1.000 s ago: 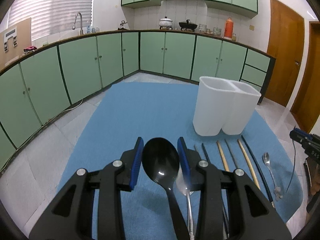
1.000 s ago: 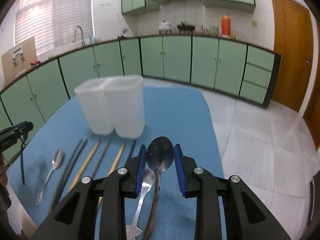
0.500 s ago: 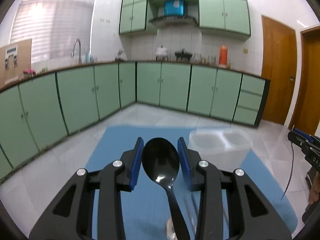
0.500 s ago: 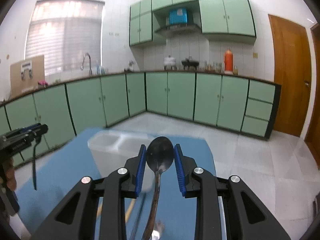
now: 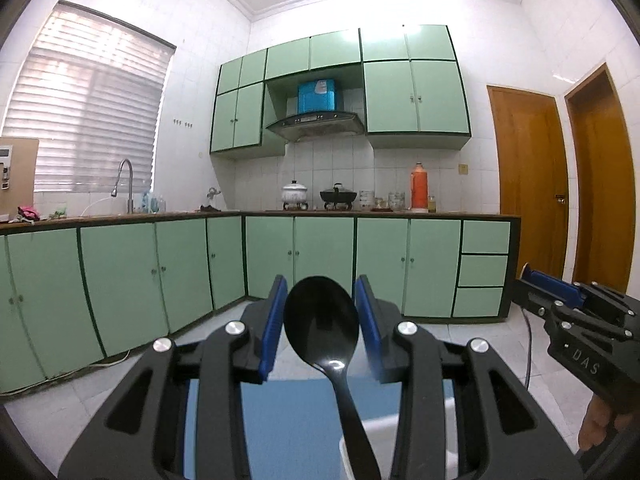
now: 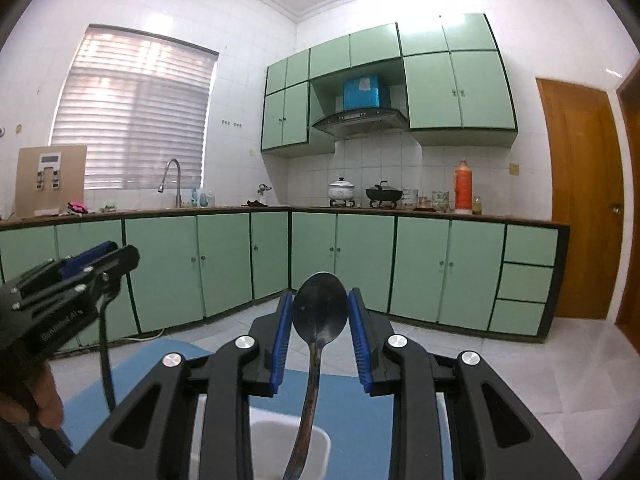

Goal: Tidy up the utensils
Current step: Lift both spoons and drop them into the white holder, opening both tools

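Observation:
My left gripper is shut on a black plastic spoon, bowl up between the blue pads, handle hanging down. My right gripper is shut on a dark metal spoon, bowl up, handle pointing down over the white utensil holder. The holder's rim also shows at the bottom of the left wrist view. Each gripper shows in the other's view: the right one at the right edge, the left one at the left edge. The utensils on the mat are hidden.
A blue mat covers the table below both grippers. Green kitchen cabinets and a counter with pots run along the far walls. Wooden doors stand at the right.
Both grippers have lifted and tilted up with their spoons. The table and the row of utensils have dropped out of view, and the holder now sits just under the spoon handles.

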`<state>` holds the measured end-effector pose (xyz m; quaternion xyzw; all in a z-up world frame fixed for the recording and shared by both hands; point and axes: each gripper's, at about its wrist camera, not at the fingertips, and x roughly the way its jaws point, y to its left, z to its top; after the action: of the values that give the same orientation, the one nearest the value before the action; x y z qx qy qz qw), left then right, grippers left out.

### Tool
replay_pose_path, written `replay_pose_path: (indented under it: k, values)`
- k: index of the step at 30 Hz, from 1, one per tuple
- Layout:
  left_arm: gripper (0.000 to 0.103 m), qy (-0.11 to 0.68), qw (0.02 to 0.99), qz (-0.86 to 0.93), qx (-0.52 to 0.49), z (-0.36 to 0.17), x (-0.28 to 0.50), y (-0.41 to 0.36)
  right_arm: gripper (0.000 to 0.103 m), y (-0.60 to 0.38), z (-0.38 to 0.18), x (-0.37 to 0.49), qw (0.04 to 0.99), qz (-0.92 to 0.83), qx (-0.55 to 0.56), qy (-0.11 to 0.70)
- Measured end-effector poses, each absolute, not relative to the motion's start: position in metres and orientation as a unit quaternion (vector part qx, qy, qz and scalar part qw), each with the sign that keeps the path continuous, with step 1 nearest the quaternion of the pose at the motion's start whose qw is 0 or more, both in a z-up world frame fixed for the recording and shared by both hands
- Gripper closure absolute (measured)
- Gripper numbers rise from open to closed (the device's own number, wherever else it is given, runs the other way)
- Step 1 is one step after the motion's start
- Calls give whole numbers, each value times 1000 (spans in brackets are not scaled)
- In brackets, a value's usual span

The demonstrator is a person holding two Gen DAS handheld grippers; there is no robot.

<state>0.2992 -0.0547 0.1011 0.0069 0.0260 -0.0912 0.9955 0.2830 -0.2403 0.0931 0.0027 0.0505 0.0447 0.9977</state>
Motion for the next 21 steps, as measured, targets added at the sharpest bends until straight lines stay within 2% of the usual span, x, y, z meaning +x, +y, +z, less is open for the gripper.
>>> replay_pose_path:
  k: [8,19,21]
  values:
    - [69,37,992,-124,-15,60,345,-62,75,-238,57,318,996,50,6,75]
    - [68,76,986,-146,0,25,350,-55,75,-235,12,322,985,75,22,152]
    - [64,81,986,-147,-1,22,349,-52,75,-234,5,320,984,76,19,160]
